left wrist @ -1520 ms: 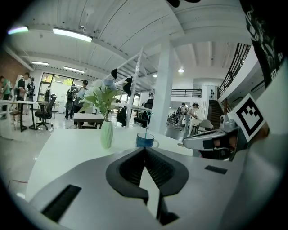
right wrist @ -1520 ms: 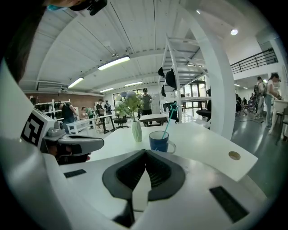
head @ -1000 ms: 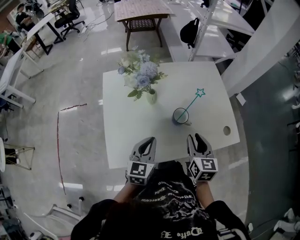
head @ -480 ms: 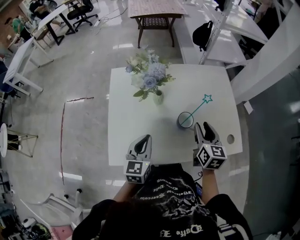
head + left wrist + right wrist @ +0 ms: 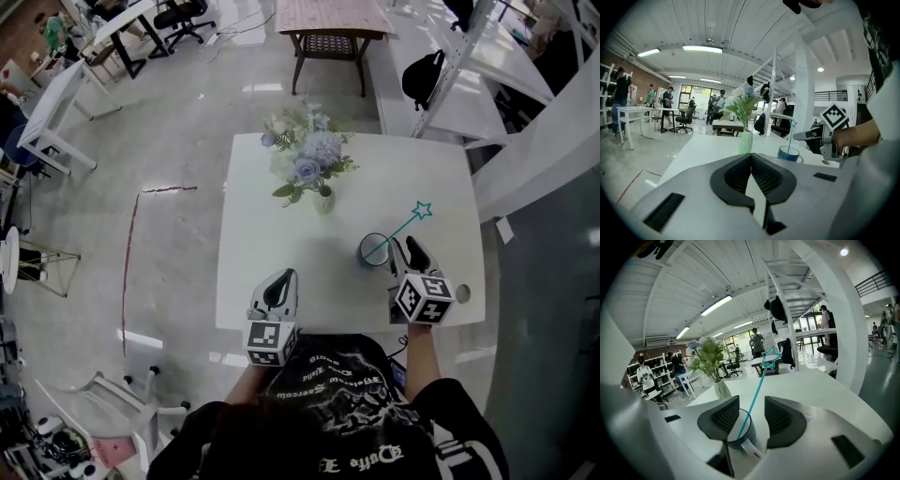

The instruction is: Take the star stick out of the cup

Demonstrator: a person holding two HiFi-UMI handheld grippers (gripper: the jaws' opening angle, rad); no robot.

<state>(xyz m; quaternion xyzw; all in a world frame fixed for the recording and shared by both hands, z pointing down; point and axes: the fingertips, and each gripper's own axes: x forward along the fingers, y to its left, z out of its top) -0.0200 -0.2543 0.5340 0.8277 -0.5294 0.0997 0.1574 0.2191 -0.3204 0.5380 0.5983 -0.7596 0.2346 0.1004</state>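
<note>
Two jaws of my right gripper [image 5: 751, 409] have just been opening and now stand wide apart, the star stick [image 5: 757, 384] rising between them untouched. Its foot still sits in the cup [image 5: 374, 249], right of centre in the head view. This gripper has slid up to that cup within the last second, so I judge closing on the stem comes next. My left gripper [image 5: 750, 159], jaws together on nothing, waits at the white table [image 5: 272, 234]'s lower edge. A vase of flowers [image 5: 309, 169] stands at its top; glossy floor [image 5: 169, 141] and desks lie beyond.
</note>
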